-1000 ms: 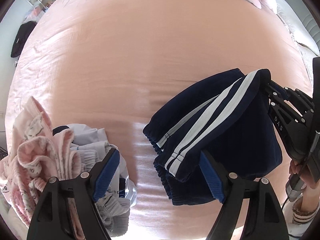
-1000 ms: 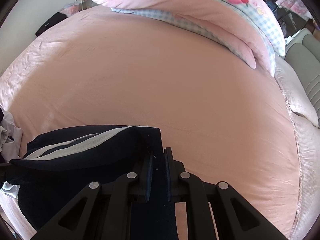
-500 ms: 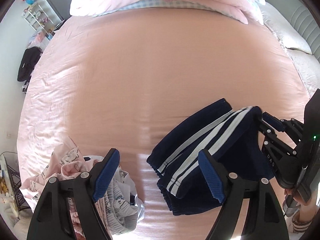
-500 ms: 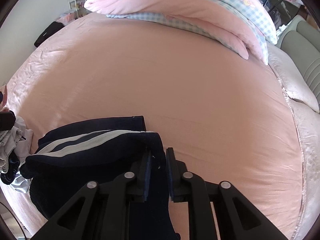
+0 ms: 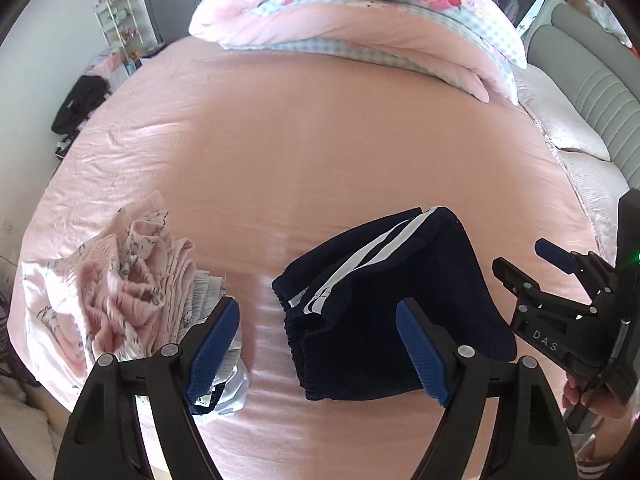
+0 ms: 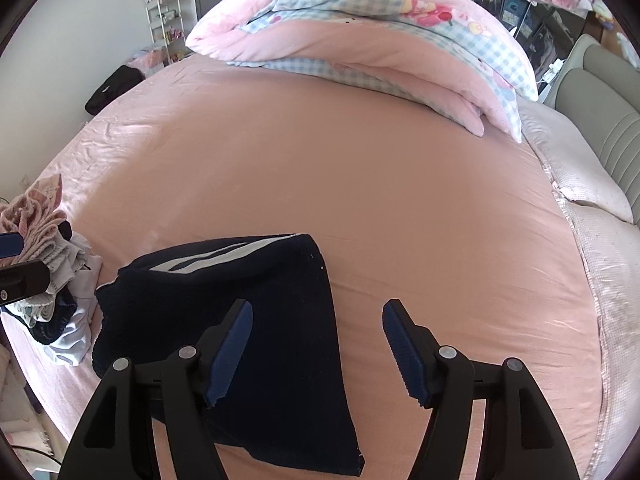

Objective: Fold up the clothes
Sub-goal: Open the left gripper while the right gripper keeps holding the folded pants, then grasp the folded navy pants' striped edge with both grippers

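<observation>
Folded navy trousers (image 5: 384,292) with white side stripes lie flat on the pink bed sheet (image 5: 320,140), near its front edge. They also show in the right wrist view (image 6: 260,320). My left gripper (image 5: 320,352) is open and empty, held above the trousers' left end. My right gripper (image 6: 316,352) is open and empty, just above the trousers' right edge; it also shows in the left wrist view (image 5: 536,260). A heap of unfolded pink and white clothes (image 5: 132,300) lies left of the trousers.
A folded pink and checked duvet (image 5: 360,32) lies across the far side of the bed. Pillows (image 6: 580,184) and a grey headboard (image 6: 600,92) are on the right. A shelf rack (image 6: 164,24) and a black bag (image 6: 114,88) stand beyond the left side.
My right gripper has opened and let go of the trousers, which now lie flat on the sheet. Both grippers have drawn back and tilted up, showing more of the bed.
</observation>
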`<act>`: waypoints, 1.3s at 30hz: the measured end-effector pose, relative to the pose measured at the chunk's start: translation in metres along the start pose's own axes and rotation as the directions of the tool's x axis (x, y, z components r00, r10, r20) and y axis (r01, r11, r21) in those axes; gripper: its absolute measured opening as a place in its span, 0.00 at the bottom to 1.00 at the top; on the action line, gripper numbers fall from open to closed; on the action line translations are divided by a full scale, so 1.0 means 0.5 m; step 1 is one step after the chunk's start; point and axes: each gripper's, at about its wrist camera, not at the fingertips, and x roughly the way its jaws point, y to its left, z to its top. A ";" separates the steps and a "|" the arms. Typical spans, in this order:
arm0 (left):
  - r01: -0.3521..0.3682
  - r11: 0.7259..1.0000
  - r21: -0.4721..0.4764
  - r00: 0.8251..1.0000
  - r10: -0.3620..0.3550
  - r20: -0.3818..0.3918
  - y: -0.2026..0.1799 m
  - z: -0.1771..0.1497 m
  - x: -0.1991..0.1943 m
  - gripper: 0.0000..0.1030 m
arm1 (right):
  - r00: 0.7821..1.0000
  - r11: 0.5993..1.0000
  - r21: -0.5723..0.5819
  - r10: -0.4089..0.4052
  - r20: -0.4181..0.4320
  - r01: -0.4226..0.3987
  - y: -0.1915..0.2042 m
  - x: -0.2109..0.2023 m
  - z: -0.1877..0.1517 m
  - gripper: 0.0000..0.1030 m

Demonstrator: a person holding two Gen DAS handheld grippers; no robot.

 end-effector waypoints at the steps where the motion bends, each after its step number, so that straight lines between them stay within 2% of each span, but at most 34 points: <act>1: -0.019 1.000 0.007 1.000 0.018 0.018 -0.008 -0.016 0.001 0.78 | 1.000 1.000 -0.002 0.006 0.001 -0.006 0.000 0.000 -0.006 0.65; 5: -0.046 0.998 0.049 0.999 0.045 0.029 -0.043 -0.067 0.028 0.78 | 0.999 0.999 -0.012 0.034 -0.006 -0.034 0.007 0.001 -0.029 0.65; 11: 0.038 0.999 0.020 0.999 -0.038 -0.020 -0.044 -0.095 0.103 0.78 | 0.998 0.998 -0.022 0.052 -0.035 -0.053 0.013 0.007 -0.055 0.65; 16: 0.064 0.998 -0.017 0.998 -0.063 0.022 -0.032 -0.096 0.127 0.77 | 0.992 0.993 -0.003 0.120 -0.027 -0.120 0.009 0.010 -0.065 0.65; 17: 0.065 0.998 -0.019 0.998 -0.064 0.029 -0.031 -0.094 0.131 0.74 | 0.990 0.990 0.009 0.140 -0.027 -0.140 0.007 0.012 -0.064 0.60; 18: 0.069 0.997 -0.025 0.997 -0.068 0.047 -0.030 -0.091 0.126 0.65 | 0.987 0.987 0.021 0.160 -0.026 -0.159 0.006 0.015 -0.064 0.51; 19: 0.064 0.997 -0.038 0.996 -0.062 0.066 -0.027 -0.089 0.126 0.56 | 0.984 0.983 0.033 0.179 -0.025 -0.178 0.004 0.018 -0.063 0.29; 20: 0.076 0.995 -0.066 0.995 -0.072 0.065 -0.020 -0.087 0.132 0.39 | 0.980 0.979 0.045 0.199 -0.024 -0.197 0.002 0.020 -0.062 0.12; 21: 0.088 0.992 -0.094 0.995 -0.082 0.065 -0.014 -0.085 0.138 0.26 | 0.976 0.975 0.052 0.216 -0.027 -0.214 0.002 0.025 -0.060 0.07; 24: 0.152 0.975 -0.162 0.988 -0.147 0.042 0.004 -0.081 0.165 0.14 | 0.964 0.964 0.065 0.262 -0.038 -0.260 0.009 0.042 -0.055 0.06; 26: 0.169 0.972 -0.164 0.985 -0.165 0.040 0.006 -0.082 0.175 0.13 | 0.952 0.951 0.076 0.304 -0.037 -0.301 0.015 0.050 -0.050 0.06; 29: 0.157 0.975 -0.156 0.988 -0.154 0.034 0.003 -0.083 0.184 0.13 | 0.938 0.936 0.098 0.343 -0.045 -0.338 0.023 0.069 -0.040 0.06; 32: 0.169 0.969 -0.179 0.986 -0.168 0.023 0.006 -0.078 0.197 0.13 | 0.940 0.941 0.092 0.333 -0.068 -0.327 0.037 0.096 -0.029 0.07; 36: 0.174 0.957 -0.230 0.984 -0.179 0.003 0.017 -0.061 0.221 0.13 | 0.932 0.935 0.097 0.349 -0.099 -0.340 0.052 0.136 -0.017 0.07; 39: 0.181 0.942 -0.283 0.981 -0.192 -0.013 0.030 -0.049 0.238 0.13 | 0.937 0.944 0.101 0.326 -0.129 -0.314 0.062 0.170 -0.006 0.07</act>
